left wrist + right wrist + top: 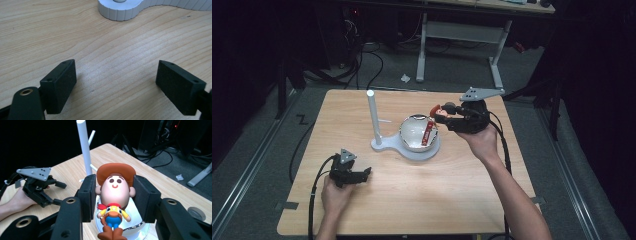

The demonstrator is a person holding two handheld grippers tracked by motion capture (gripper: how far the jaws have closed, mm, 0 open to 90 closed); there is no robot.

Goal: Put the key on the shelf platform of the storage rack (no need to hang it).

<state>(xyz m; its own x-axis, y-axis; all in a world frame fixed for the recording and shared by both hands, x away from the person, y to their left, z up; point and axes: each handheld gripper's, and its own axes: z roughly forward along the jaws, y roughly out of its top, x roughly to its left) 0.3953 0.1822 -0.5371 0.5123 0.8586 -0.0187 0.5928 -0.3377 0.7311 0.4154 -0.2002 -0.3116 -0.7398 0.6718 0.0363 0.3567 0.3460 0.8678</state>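
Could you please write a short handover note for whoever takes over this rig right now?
Right tongs: shut on the cowboy figurine's head, holding it in the air above the shiny bowl.
Left tongs: open and empty, low over the bare wooden table, near its front left.
The bowl sits on the white stand with the upright post, mid-table; a red strip lies in it.
Done: figurine gripped and lifted.
Left: probably setting it down; where cannot be told.

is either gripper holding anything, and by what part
The right gripper holds a small plastic cowboy figure with a brown hat by the sides of its head; the left gripper is open, holding nothing.
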